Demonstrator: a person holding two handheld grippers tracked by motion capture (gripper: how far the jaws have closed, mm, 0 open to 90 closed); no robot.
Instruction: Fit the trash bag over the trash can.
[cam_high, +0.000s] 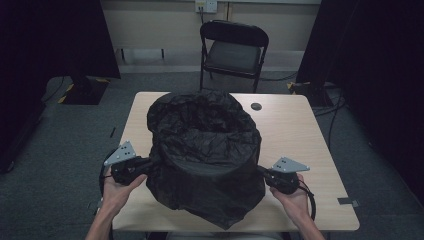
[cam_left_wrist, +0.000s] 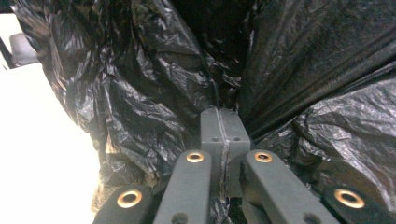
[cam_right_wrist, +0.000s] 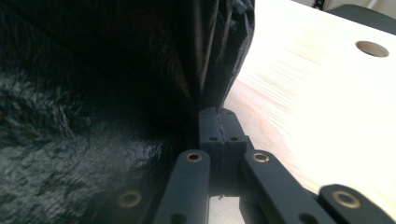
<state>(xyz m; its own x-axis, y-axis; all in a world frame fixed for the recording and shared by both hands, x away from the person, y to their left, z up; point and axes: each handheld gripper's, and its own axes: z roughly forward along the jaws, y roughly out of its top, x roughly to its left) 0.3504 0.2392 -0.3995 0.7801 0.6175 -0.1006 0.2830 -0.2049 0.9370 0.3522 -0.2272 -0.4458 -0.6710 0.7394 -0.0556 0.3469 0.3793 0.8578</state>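
Both forearms come in from the bottom edge, palms turned inward, one hand on each side of a big black trash bag that sits on the near half of the tabletop. The left claw is pinched tight on a fold of the bag's plastic at its left side, and in the left gripper view the jaws are pressed together with crinkled film caught in the seam. The right claw does the same on the right side, jaws clamped on the bag's edge. The bag's mouth gapes open upward. Past the tabletop there's a black folding chair.
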